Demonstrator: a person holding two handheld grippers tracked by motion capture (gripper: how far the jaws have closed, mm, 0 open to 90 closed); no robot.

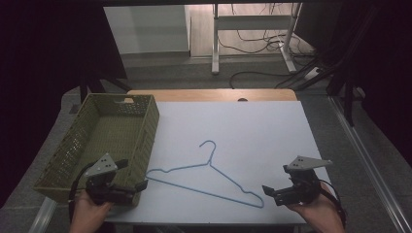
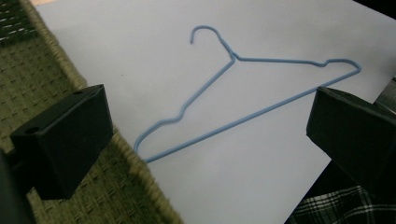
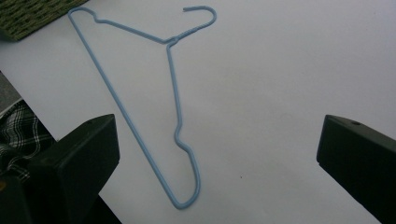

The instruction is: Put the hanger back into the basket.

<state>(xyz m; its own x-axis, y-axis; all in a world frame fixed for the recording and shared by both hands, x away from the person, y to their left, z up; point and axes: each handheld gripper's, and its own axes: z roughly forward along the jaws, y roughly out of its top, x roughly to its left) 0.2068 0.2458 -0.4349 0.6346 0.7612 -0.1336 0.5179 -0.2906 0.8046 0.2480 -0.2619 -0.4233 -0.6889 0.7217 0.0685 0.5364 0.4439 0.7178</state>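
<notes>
Both grippers, left (image 1: 127, 187) and right (image 1: 279, 192), had fingers apart, empty. The thin hanger (image 1: 204, 179) lay flat on the surface (image 1: 252, 126); it might slip.

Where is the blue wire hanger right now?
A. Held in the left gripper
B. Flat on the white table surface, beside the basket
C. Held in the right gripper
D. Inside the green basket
B: the blue wire hanger lies flat on the white table surface beside the green basket, with the left gripper and the right gripper both open and apart from it.
</notes>
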